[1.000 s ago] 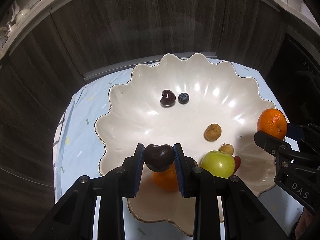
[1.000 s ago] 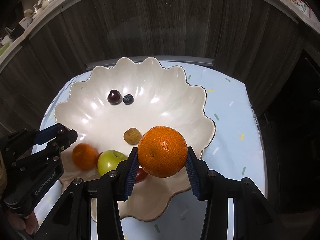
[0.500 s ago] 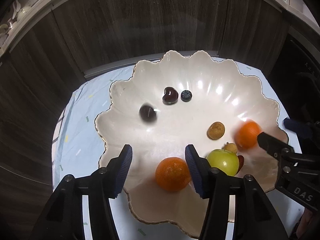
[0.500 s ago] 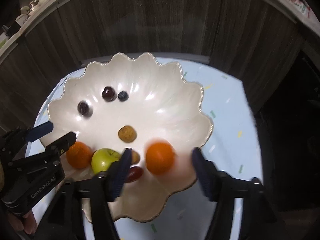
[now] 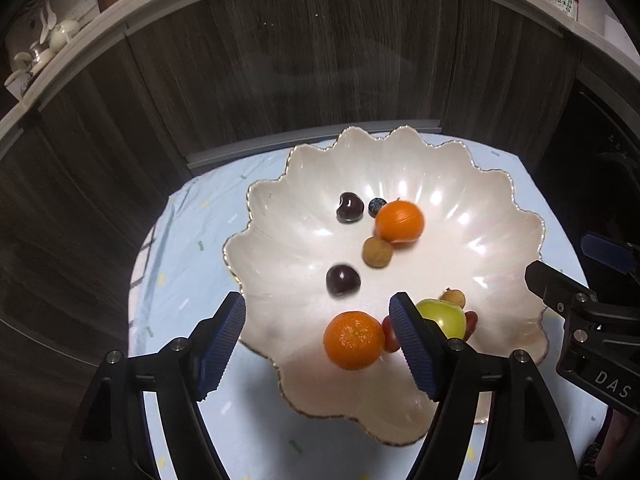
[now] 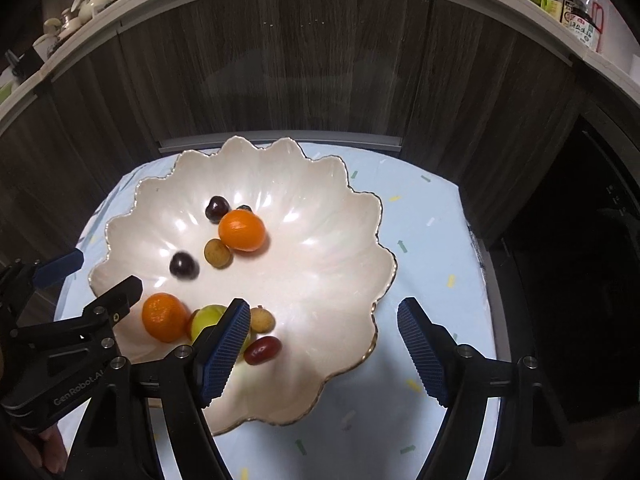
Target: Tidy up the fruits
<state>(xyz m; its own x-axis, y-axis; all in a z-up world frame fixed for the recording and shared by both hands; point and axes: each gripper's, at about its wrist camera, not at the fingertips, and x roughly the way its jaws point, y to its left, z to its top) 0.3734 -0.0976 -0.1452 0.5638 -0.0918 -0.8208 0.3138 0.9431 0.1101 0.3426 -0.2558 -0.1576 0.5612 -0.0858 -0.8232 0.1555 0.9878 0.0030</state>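
Note:
A scalloped white bowl [image 5: 500, 240] [image 6: 340, 264] holds the fruit. One orange [image 5: 400, 221] [image 6: 242, 230] lies mid-bowl beside a tan longan [image 5: 377, 253] [image 6: 217, 253], a dark cherry [image 5: 349, 208] [image 6: 217, 209] and a blueberry [image 5: 376, 205]. Another dark cherry [image 5: 343, 279] [image 6: 184, 265] lies nearer. A second orange [image 5: 353, 339] [image 6: 165, 317], a green apple [image 5: 446, 316] [image 6: 208, 316], a small longan [image 6: 262, 320] and a red grape [image 6: 262, 350] sit at the near rim. My left gripper [image 5: 320, 344] is open and empty above the near rim. My right gripper [image 6: 324, 348] is open and empty.
The bowl stands on a light blue patterned cloth [image 5: 192, 280] [image 6: 428, 240] over a small table. Dark wood cabinet fronts [image 5: 320, 60] rise behind. A shelf with bottles [image 6: 576, 12] runs along the top right.
Both grippers opened and let go: the left dropped the dark cherry, the right dropped the orange. Both fruits rolled to mid-bowl. Both grippers pulled back slightly.

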